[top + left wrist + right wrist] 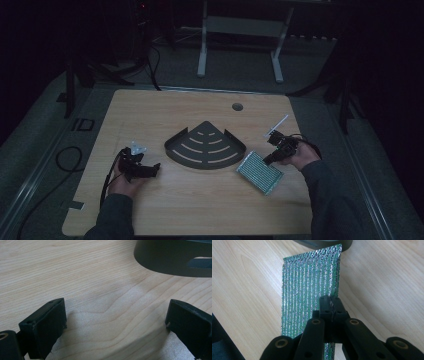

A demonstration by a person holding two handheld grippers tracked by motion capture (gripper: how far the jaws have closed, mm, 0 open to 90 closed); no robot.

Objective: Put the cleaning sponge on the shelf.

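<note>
Tabletop [200, 200] carries a dark fan-shaped rack [205, 146] at its centre. Right claw [331, 305], at 4 o'clock from the rack, is pinched tight on a shiny green-striped pouch [309, 287] lying flat. Left claw [116, 322], at 8 o'clock, gapes wide over bare wood.

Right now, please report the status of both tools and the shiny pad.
Left tool open, over bare table. Right tool shut on green shiny pad. Dark corner shelf lies between them, nothing blocking.
</note>
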